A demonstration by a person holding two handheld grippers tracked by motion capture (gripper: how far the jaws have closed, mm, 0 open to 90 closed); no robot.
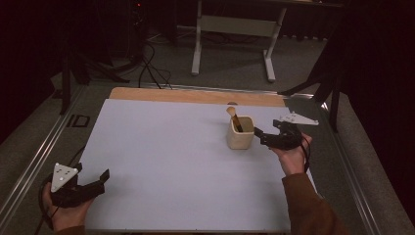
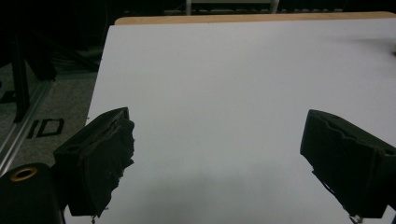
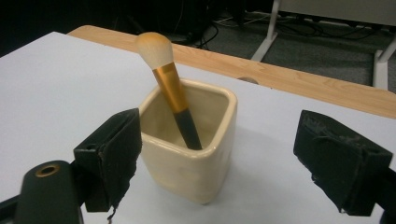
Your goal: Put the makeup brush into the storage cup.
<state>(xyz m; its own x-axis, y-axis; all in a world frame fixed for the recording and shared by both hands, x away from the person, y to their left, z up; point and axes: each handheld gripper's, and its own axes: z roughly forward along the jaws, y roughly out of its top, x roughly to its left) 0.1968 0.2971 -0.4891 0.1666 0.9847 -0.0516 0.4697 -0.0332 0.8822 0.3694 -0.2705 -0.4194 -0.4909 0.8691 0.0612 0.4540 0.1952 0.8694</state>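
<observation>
Cream square cup (image 1: 240, 133) sits right of centre on white table (image 1: 171, 156), makeup brush (image 3: 171, 91) standing in it, bristles up, leaning toward upper left. Right gripper (image 1: 269, 136) just beside cup, jaws apart, empty. Left gripper (image 1: 95, 182) at lower left, jaws apart, nothing btwn them.

You have a cream, square-sided cup (image 1: 240, 133) standing upright right of centre in the high view, on the white table top. In your right gripper view the cup (image 3: 189, 154) sits low in the middle of the frame, glossy, with rounded corners and an open top. A makeup brush (image 3: 170, 88) stands in it, leaning toward the upper left: dark handle down inside, gold collar above the rim, pale bristle head uppermost.
</observation>
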